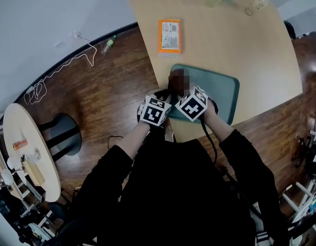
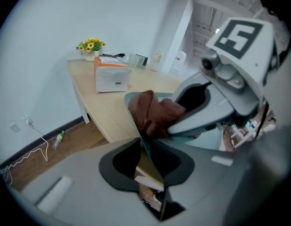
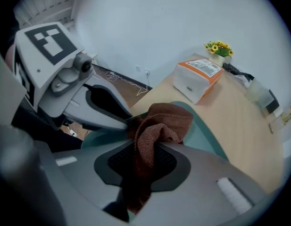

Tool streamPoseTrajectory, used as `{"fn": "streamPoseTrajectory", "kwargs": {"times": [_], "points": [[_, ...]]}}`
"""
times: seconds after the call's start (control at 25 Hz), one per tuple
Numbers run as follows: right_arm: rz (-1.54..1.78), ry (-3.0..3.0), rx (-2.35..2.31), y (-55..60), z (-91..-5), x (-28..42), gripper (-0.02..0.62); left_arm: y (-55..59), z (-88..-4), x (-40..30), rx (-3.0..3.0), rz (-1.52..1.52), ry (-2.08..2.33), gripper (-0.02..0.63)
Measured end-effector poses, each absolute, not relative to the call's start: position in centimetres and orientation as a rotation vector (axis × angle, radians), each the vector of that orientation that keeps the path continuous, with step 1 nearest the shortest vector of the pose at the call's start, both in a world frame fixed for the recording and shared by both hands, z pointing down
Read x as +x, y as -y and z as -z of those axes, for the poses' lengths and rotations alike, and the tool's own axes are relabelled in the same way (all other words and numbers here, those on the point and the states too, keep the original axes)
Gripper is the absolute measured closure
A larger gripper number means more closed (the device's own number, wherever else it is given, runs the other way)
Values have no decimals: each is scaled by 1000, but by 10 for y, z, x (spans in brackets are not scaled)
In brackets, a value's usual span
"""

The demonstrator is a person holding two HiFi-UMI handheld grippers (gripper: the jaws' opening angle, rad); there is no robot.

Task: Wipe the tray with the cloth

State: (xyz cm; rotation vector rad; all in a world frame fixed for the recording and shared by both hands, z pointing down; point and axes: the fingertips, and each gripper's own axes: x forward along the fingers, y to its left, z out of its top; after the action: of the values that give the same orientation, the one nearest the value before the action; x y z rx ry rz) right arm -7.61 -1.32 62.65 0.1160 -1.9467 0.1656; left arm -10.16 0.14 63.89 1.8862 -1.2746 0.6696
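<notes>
At the head view's lower centre, the left tongs (image 2: 146,150) are closed tight on the teal tray's (image 1: 225,93) near-left rim. Just to the right, the right tongs (image 3: 143,160) pinch the brown cloth (image 3: 159,125), which is bunched on the tray's left end on the table (image 1: 250,45).

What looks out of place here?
A small bottle lies on its side on the wooden floor, not up on the table. A loose white cable trails across the floor right beside it.
</notes>
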Motion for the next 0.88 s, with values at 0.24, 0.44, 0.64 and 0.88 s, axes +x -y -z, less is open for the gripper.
{"fn": "streamPoseTrajectory", "kwargs": {"times": [0.24, 0.44, 0.64, 0.88], "points": [[-230, 1960, 122, -39, -628, -65, 522, -1, -641, -101, 1882, -668, 1271, 560], [-175, 1977, 7, -95, -631, -70, 523, -4, -643, -103, 1880, -714, 1280, 558], [-256, 1988, 113, -83, -628, -33, 522, -4, -643, -102, 1880, -758, 1271, 557], [-484, 1940, 419, -46, -627, 97, 522, -2, -641, -101, 1881, -775, 1271, 557]]}}
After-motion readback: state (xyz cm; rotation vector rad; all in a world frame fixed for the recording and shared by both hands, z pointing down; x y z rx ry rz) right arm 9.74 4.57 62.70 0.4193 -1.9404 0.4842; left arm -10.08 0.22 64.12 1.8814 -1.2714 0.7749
